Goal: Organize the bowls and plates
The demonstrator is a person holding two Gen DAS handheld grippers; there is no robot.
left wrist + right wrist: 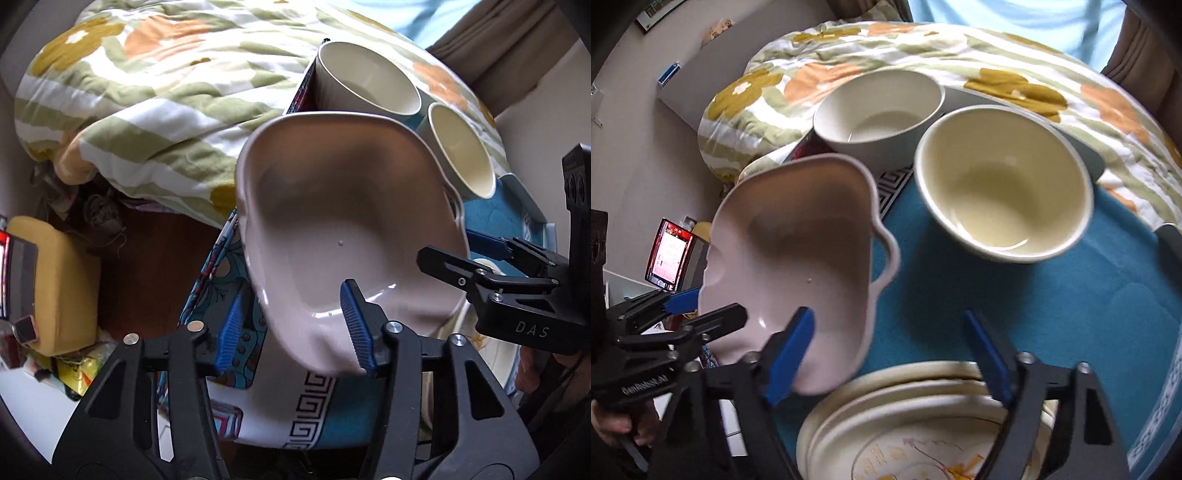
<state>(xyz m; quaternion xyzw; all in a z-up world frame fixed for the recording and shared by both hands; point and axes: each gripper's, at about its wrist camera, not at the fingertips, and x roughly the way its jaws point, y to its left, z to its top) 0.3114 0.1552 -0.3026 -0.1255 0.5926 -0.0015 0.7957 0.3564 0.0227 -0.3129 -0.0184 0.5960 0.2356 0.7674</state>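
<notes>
Left gripper (295,328) has the pale pink glossy ceramic dish with the wavy rim and side handle (347,229) tilted up off the surface, its near rim between the jaws; right blue pad sits on the inside of the rim, left pad looks just clear of the outside (so clamped or only cradled, cannot tell); right gripper (890,358) has jaws apart with nothing in them, hanging over the stack of cream plates with orange pattern (905,417), which sits below and between its jaws; beyond the jaws, well ahead, the white ceramic bowl (879,110) and cream ceramic bowl (1004,184) stand side by side, unstacked, on the teal cloth-covered surface (1071,314); judgement: plates already piled, pink dish mid-transfer, two bowls left to nest, roughly halfway.
</notes>
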